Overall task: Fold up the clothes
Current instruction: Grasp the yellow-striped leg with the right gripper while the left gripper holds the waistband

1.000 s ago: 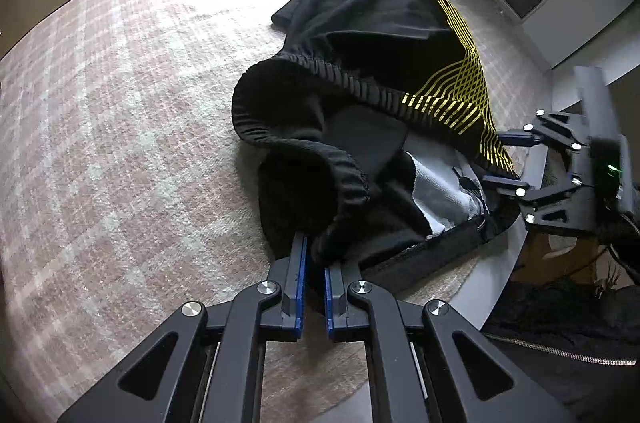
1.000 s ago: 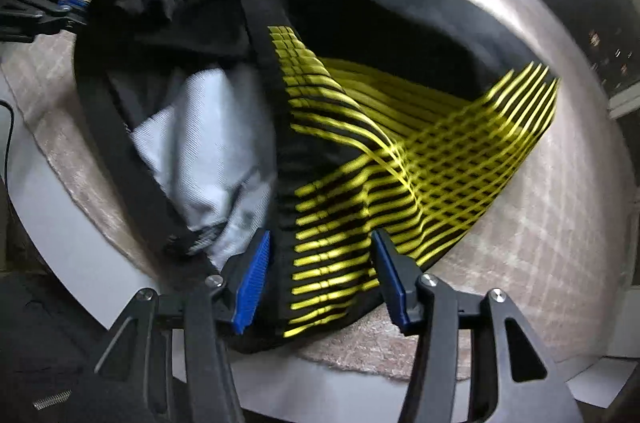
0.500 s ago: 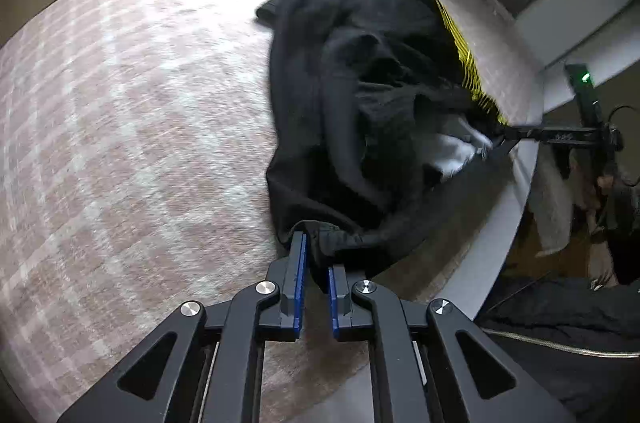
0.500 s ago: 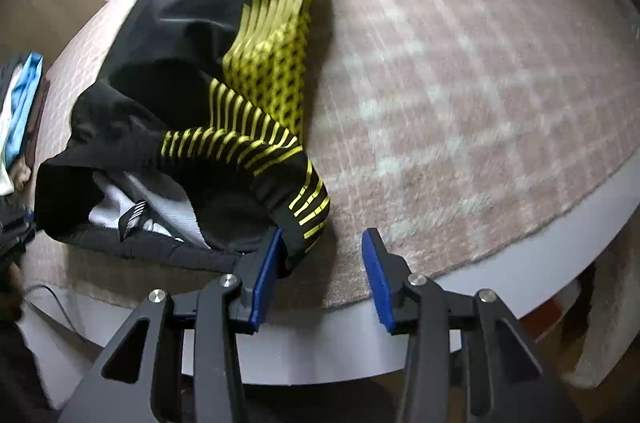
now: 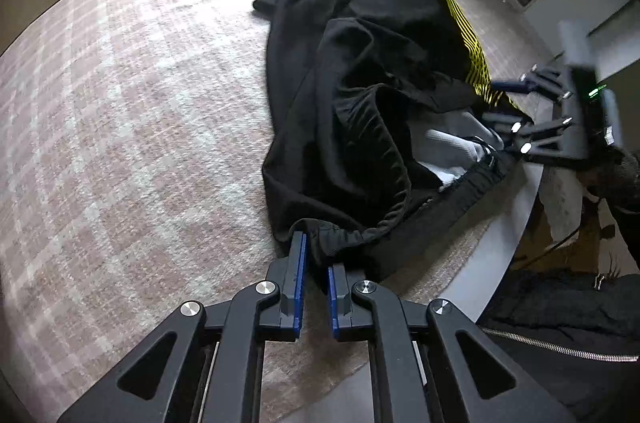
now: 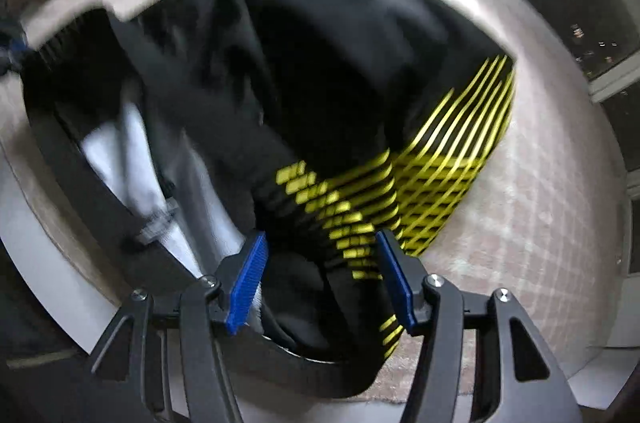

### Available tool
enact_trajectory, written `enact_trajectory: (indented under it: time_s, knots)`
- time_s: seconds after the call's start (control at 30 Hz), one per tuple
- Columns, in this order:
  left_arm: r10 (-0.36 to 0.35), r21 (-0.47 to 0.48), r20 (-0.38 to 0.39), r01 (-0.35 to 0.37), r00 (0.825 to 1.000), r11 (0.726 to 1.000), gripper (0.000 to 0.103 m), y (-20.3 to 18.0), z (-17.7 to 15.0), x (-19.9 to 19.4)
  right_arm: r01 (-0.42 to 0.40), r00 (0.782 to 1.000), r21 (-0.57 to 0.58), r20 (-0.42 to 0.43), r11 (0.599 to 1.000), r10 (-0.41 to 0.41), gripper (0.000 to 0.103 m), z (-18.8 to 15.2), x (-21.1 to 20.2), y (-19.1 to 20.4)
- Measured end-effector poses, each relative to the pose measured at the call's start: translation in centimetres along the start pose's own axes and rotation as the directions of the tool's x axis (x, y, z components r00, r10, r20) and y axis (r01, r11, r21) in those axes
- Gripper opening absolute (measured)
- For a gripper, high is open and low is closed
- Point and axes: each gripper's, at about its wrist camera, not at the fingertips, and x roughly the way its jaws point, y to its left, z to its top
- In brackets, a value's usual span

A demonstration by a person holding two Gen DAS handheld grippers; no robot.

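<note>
Right now the left tongs (image 5: pixel 314 265) are nearly together, their blue pads pinching the gathered elastic waistband of one garment — black shorts (image 5: pixel 352 111) with yellow stripes — at the near edge of the worktop (image 5: pixel 120 111). The cloth bunches up between the two fingers and rises a little off the surface there.

The right tongs (image 6: pixel 320 273) stand wide apart, clamped on nothing. The striped edge of the shorts (image 6: pixel 352 223) runs through the gap between the blue pads; whether either pad actually touches the fabric I cannot tell, as that view is blurred. From the left side, the right tongs (image 5: pixel 508 107) sit at the far corner of the waistband, just beside the white lining (image 5: pixel 452 147) that shows inside the open waist.

The shorts lie crumpled on a round worktop covered with a pinkish checked cloth, close to its white rim (image 5: pixel 500 243), legs pointing away from the person. A small tag shows on the lining in the right view — too smeared to read. A green light (image 5: pixel 596 90) glows on the right tool's body.
</note>
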Motion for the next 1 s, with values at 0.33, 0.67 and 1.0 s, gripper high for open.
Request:
enact_trajectory:
  time_s: [0.33, 0.67, 1.0]
  knots:
    - [0.016, -0.043, 0.179, -0.009, 0.984, 0.999, 0.008, -0.6, -1.0, -8.6, -0.07, 0.998, -0.082, -0.006, 0.994, 0.07, 0.003, 1.6, -1.2, 0.1]
    - [0.007, -0.026, 0.092, -0.004, 0.996, 1.0, 0.008, -0.2, 1.0, -4.5, -0.094, 0.993, -0.338, -0.1, 0.937, 0.064, 0.035, 0.4, 3.3, 6.8]
    - [0.001, -0.028, 0.045, 0.0, 0.999, 1.0, 0.008, 0.6, 0.7, -2.7, -0.072, 0.987, -0.281, -0.158, 0.957, 0.028, 0.021, 1.0, 4.6, 3.1]
